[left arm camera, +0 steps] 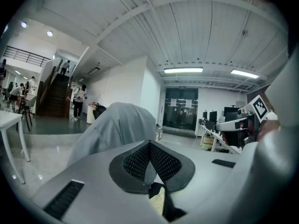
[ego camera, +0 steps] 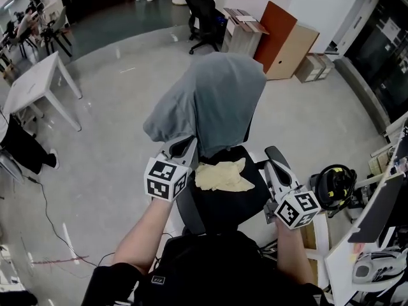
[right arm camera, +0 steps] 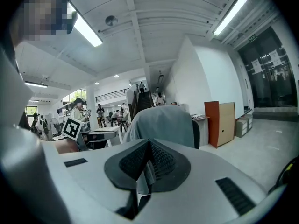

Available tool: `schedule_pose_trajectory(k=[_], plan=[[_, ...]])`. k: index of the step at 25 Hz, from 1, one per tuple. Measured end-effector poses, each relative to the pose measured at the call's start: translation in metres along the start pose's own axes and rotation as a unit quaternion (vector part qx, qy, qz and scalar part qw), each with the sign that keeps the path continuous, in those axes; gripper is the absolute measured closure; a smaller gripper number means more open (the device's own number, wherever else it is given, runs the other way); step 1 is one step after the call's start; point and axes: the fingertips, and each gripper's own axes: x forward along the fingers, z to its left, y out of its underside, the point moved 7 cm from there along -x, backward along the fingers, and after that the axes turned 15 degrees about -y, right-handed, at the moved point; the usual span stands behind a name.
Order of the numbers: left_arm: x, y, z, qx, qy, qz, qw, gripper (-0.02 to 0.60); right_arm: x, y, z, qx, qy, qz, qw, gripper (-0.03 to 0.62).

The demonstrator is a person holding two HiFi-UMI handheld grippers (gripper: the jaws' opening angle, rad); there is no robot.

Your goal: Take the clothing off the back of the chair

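Observation:
A grey garment [ego camera: 210, 94] hangs over the backrest of a black office chair [ego camera: 223, 203], hiding the backrest. A pale yellow cloth [ego camera: 223, 176] lies on the seat. My left gripper [ego camera: 186, 145] is shut and empty, its tip close to the garment's lower left edge; whether it touches I cannot tell. My right gripper [ego camera: 275, 155] is shut and empty, off the seat's right side and apart from the garment. In the left gripper view the shut left gripper [left arm camera: 149, 146] faces the garment [left arm camera: 117, 125]. The right gripper view shows the shut right gripper [right arm camera: 148, 143] below the garment [right arm camera: 163, 122].
A white table [ego camera: 38, 78] stands at the left. Another black chair [ego camera: 204, 11], leaning boards [ego camera: 287, 40] and a cardboard box [ego camera: 312, 65] are behind. A cluttered desk [ego camera: 376, 209] with a black-and-yellow device [ego camera: 335, 183] is close on the right. A cable [ego camera: 51, 215] crosses the floor.

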Motion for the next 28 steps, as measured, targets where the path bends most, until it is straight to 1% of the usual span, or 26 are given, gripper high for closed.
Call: schedule_pose_trajectory(k=[4, 8, 11, 14, 17, 21, 23, 25, 27, 28], plan=[[0.019, 0.0, -0.007, 0.0, -0.03, 0.005, 0.9995, 0.578, 0.015, -0.009, -0.035, -0.008, -0.033, 0.005, 0.999, 0.588], [0.037, -0.003, -0.028, -0.011, -0.078, 0.008, 0.9969, 0.578, 0.023, -0.015, -0.085, -0.006, -0.071, 0.012, 0.997, 0.588], [0.05, -0.004, -0.044, -0.012, -0.101, 0.02, 0.9946, 0.578, 0.03, -0.01, -0.115, 0.001, -0.098, 0.021, 0.995, 0.588], [0.064, -0.001, -0.066, -0.01, -0.115, 0.034, 0.9928, 0.578, 0.032, 0.001, -0.145, 0.013, -0.114, 0.031, 0.993, 0.588], [0.073, 0.001, -0.083, -0.014, -0.13, 0.036, 0.9908, 0.578, 0.033, 0.007, -0.17, 0.022, -0.128, 0.036, 0.991, 0.588], [0.08, 0.007, -0.092, -0.018, -0.17, 0.046, 0.9842, 0.577, 0.038, 0.011, -0.192, 0.025, -0.147, 0.045, 0.988, 0.585], [0.081, 0.011, -0.092, -0.023, -0.188, 0.052, 0.9806, 0.575, 0.042, 0.014, -0.201, 0.023, -0.154, 0.056, 0.986, 0.564], [0.083, 0.015, -0.087, -0.027, -0.199, 0.057, 0.978, 0.575, 0.05, 0.019, -0.209, 0.025, -0.156, 0.069, 0.985, 0.495], [0.085, 0.018, -0.076, -0.031, -0.205, 0.065, 0.9761, 0.566, 0.063, 0.021, -0.212, 0.027, -0.155, 0.077, 0.985, 0.472], [0.086, 0.02, -0.07, -0.034, -0.206, 0.068, 0.9756, 0.547, 0.069, 0.021, -0.212, 0.025, -0.153, 0.079, 0.985, 0.461]])
